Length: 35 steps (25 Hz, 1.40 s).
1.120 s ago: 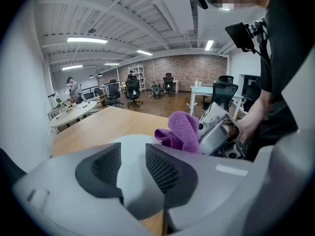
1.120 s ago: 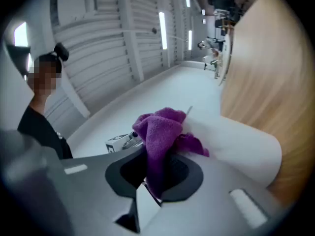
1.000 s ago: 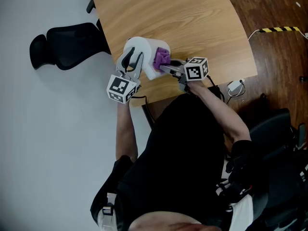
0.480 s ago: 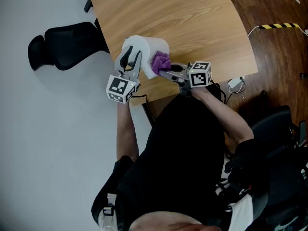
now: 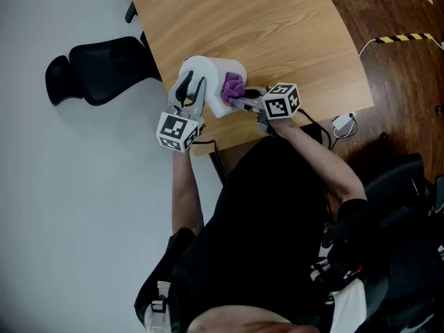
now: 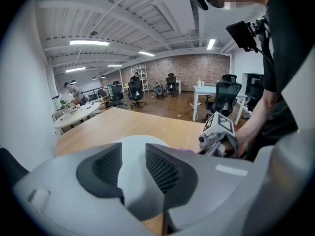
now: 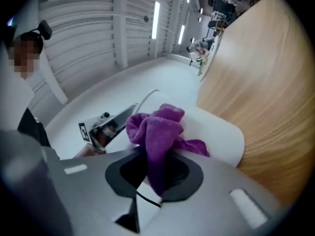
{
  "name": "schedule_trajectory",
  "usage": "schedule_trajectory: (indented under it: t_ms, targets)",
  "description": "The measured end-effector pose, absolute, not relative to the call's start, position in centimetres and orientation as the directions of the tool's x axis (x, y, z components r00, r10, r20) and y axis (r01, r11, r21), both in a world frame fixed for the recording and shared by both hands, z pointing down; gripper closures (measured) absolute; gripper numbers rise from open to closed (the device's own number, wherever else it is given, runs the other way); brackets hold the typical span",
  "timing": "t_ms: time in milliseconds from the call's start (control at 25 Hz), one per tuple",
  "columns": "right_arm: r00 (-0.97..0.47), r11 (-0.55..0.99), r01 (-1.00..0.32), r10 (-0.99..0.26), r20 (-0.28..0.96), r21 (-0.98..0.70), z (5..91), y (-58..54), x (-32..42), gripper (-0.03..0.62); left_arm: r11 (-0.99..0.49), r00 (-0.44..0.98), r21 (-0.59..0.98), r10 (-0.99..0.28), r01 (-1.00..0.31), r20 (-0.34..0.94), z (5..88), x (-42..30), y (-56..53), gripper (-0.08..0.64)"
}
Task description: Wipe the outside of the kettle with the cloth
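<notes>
A white kettle (image 5: 211, 75) stands near the front edge of the wooden table (image 5: 277, 26). My left gripper (image 5: 189, 94) is shut on the kettle's white handle (image 6: 132, 181), which fills the gap between its jaws in the left gripper view, with the kettle body (image 6: 135, 144) just beyond. My right gripper (image 5: 241, 100) is shut on a bunched purple cloth (image 5: 233, 87) and presses it against the kettle's right side. In the right gripper view the cloth (image 7: 157, 129) hangs between the jaws of the right gripper (image 7: 153, 173) and lies on the kettle (image 7: 219, 132).
A black office chair (image 5: 97, 64) stands left of the table. The table's front edge runs just below the kettle. On the wooden floor at right lie a white plug with cable (image 5: 340, 123) and yellow-black tape (image 5: 402, 40). More desks and chairs stand far off.
My right gripper drew the cloth a little back along the kettle's side, then pushed it forward again. The left gripper and kettle stayed put.
</notes>
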State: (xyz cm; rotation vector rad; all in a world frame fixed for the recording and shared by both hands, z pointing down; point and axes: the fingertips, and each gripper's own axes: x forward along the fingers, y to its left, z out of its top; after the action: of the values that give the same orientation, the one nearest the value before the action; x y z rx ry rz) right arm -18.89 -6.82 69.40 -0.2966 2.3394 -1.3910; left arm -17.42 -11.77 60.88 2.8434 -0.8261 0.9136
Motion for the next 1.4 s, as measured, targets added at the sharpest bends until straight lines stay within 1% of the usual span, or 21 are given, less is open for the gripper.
schedule_trajectory:
  t_ms: [40,120,160,200,240,320,400,480,560,680,760,880,920,960,1040,1120,1160,1200,1280,1320,1400]
  targets:
    - [-0.909,0.418,-0.018,-0.385,-0.160,-0.908,72.1,-6.7,-19.1,0.541,-0.857,0.683,-0.118,-0.476,-0.501,0.554,60.9,-17.3,-11.6,0.541]
    - [-0.921,0.244,-0.156,-0.385,0.052,-0.957,78.7,-6.1,-19.1,0.541,-0.857,0.683,-0.118,-0.475,-0.501,0.555,60.8,-17.3,-11.5,0.541]
    - [-0.916,0.173,-0.202,-0.380,0.124,-0.964,80.8,-5.9,-18.7,0.541,-0.857,0.682,-0.119,-0.477,-0.502,0.554,60.7,-17.3,-11.6,0.541]
    - [-0.909,0.139,-0.197,-0.395,0.128,-0.970,81.0,-6.1,-18.1,0.541,-0.856,0.682,-0.120,-0.479,-0.503,0.553,60.6,-17.4,-11.7,0.541]
    - [-0.898,0.154,-0.152,-0.434,0.072,-0.976,79.2,-6.7,-17.3,0.541,-0.855,0.681,-0.122,-0.481,-0.504,0.552,60.5,-17.4,-11.8,0.541]
    - [-0.851,0.310,-0.009,-0.502,-0.156,-0.951,71.6,-8.3,-15.6,0.541,-0.853,0.679,-0.126,-0.485,-0.507,0.551,60.3,-17.4,-12.0,0.541]
    - [-0.794,0.497,0.132,-0.464,-0.392,-0.858,63.6,-8.7,-14.8,0.541,-0.850,0.678,-0.127,-0.489,-0.511,0.550,60.4,-17.5,-12.1,0.541]
    - [-0.794,0.595,0.191,-0.374,-0.479,-0.781,60.0,-8.3,-15.7,0.541,-0.850,0.677,-0.124,-0.488,-0.512,0.551,60.6,-17.6,-12.1,0.541]
    - [-0.811,0.601,0.215,-0.330,-0.484,-0.770,60.6,-8.0,-16.8,0.541,-0.851,0.677,-0.121,-0.485,-0.511,0.554,60.6,-17.6,-11.9,0.541]
    - [-0.810,0.521,0.215,-0.377,-0.449,-0.826,64.7,-8.3,-16.6,0.543,-0.855,0.679,-0.116,-0.477,-0.505,0.559,60.4,-17.2,-11.7,0.541]
    - [-0.858,0.424,0.104,-0.420,-0.297,-0.900,70.2,-8.5,-17.0,0.543,-0.854,0.677,-0.119,-0.480,-0.507,0.558,60.2,-17.1,-11.7,0.541]
    - [-0.888,0.233,-0.119,-0.460,-0.002,-0.965,77.9,-9.1,-16.9,0.543,-0.850,0.674,-0.125,-0.487,-0.511,0.556,60.2,-17.4,-11.7,0.541]
    - [-0.878,0.205,-0.148,-0.477,0.033,-0.967,78.4,-9.3,-16.4,0.543,-0.851,0.674,-0.124,-0.486,-0.511,0.556,60.3,-17.5,-11.7,0.541]
    - [-0.863,0.213,-0.128,-0.505,0.003,-0.969,77.3,-9.7,-15.6,0.543,-0.851,0.674,-0.122,-0.484,-0.510,0.558,60.5,-17.5,-11.6,0.540]
    - [-0.806,0.332,0.015,-0.555,-0.208,-0.943,71.0,-10.3,-13.8,0.543,-0.851,0.674,-0.125,-0.485,-0.510,0.557,60.5,-17.6,-11.6,0.540]
    - [-0.736,0.480,0.153,-0.528,-0.424,-0.864,63.8,-10.5,-12.8,0.543,-0.849,0.673,-0.130,-0.491,-0.512,0.553,60.5,-17.7,-11.8,0.540]
    - [-0.719,0.517,0.189,-0.507,-0.476,-0.835,61.6,-10.6,-12.9,0.543,-0.848,0.673,-0.130,-0.492,-0.513,0.552,60.5,-17.7,-11.8,0.540]
    - [-0.715,0.523,0.203,-0.498,-0.490,-0.828,60.9,-10.8,-13.4,0.543,-0.848,0.673,-0.129,-0.492,-0.514,0.552,60.6,-17.7,-11.9,0.540]
    - [-0.713,0.466,0.192,-0.538,-0.449,-0.864,63.4,-11.6,-14.5,0.541,-0.849,0.673,-0.127,-0.490,-0.513,0.554,60.7,-17.7,-11.9,0.540]
    - [-0.710,0.405,0.169,-0.582,-0.396,-0.899,66.2,-12.0,-14.8,0.541,-0.850,0.673,-0.127,-0.489,-0.512,0.555,60.7,-17.7,-11.9,0.540]
    - [-0.728,0.232,0.066,-0.654,-0.206,-0.971,72.9,-12.2,-15.3,0.543,-0.850,0.673,-0.129,-0.488,-0.510,0.556,60.7,-17.6,-11.7,0.540]
